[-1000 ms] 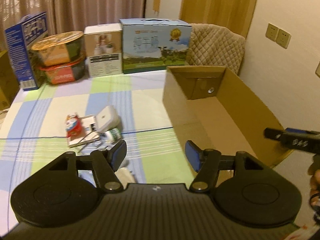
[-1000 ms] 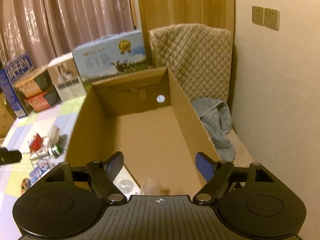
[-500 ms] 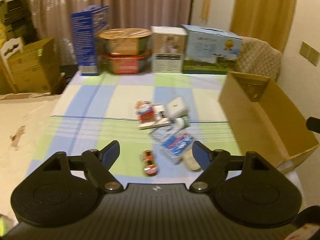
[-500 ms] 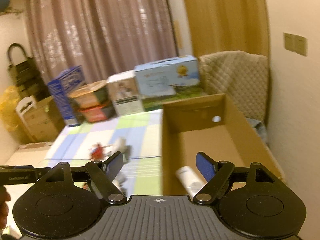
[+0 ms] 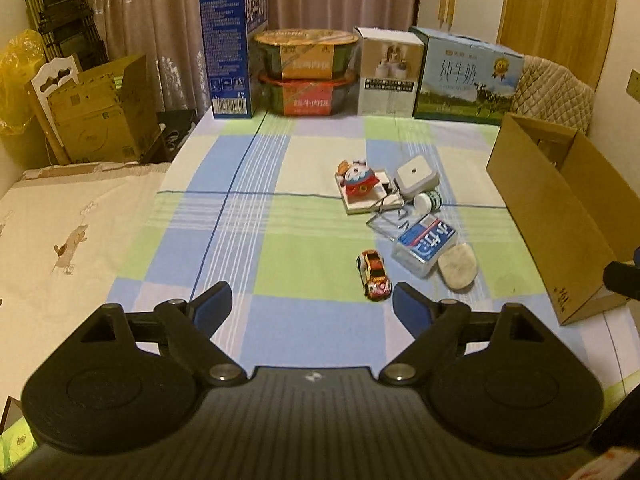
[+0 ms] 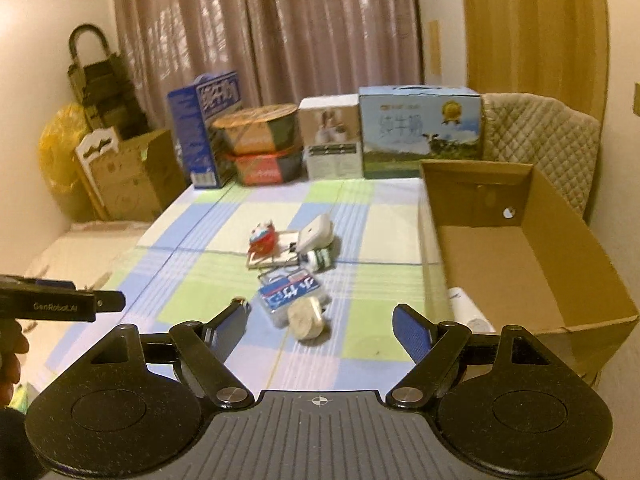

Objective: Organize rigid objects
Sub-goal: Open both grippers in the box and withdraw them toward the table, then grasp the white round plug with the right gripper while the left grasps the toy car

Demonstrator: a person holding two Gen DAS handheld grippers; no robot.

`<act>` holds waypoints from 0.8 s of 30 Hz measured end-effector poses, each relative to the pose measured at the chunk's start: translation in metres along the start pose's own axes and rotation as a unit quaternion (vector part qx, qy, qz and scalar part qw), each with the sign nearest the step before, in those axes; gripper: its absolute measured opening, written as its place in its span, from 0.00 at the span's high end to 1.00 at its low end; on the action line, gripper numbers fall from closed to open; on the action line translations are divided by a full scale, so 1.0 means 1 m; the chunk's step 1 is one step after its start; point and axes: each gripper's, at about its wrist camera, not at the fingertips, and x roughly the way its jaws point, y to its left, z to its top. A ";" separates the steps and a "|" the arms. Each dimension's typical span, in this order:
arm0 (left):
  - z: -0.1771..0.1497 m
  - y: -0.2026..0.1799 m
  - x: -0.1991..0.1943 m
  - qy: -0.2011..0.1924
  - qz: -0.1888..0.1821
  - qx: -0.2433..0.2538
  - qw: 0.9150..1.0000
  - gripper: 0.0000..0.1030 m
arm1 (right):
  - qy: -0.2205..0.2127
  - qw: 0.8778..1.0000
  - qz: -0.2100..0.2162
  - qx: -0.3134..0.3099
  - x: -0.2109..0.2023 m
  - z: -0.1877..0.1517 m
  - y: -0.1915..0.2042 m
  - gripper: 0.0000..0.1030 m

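Observation:
A cluster of small objects lies mid-table: a toy car (image 5: 374, 274), a blue-labelled clear box (image 5: 424, 242), a pale oval stone (image 5: 457, 266), a white square device (image 5: 416, 176), a small bottle (image 5: 427, 201) and a red figurine (image 5: 358, 178) on a flat card. An open cardboard box (image 5: 560, 216) stands at the right; in the right wrist view (image 6: 532, 264) a white tube (image 6: 468, 310) lies inside it. My left gripper (image 5: 312, 308) is open and empty, near the table's front edge. My right gripper (image 6: 320, 324) is open and empty, near the box.
Cartons and stacked noodle bowls (image 5: 306, 72) line the table's far edge. A quilted chair (image 6: 540, 136) stands behind the cardboard box. Cardboard boxes (image 5: 100, 108) and a cream surface (image 5: 60, 232) lie to the left of the table.
Both grippers have pulled back and up from the cardboard box. The left view swung left to face the whole table; the right view now takes in the table and the objects.

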 end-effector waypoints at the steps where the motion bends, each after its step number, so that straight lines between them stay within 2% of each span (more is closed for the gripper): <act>1: -0.001 0.000 0.003 0.002 0.000 0.001 1.000 0.17 | 0.003 1.000 0.000 -0.005 0.003 -0.002 0.003 0.24; 8: -0.003 0.001 0.027 0.019 -0.002 0.004 1.000 0.13 | 0.016 0.999 0.000 -0.028 0.026 -0.009 0.017 0.24; 19: -0.006 -0.001 0.069 0.039 -0.003 0.027 0.999 0.01 | 0.029 0.998 -0.013 -0.062 0.069 -0.024 0.023 0.24; 24: -0.005 0.002 0.090 0.047 -0.007 0.031 0.998 0.01 | 0.038 0.996 -0.019 -0.082 0.096 -0.032 0.026 0.24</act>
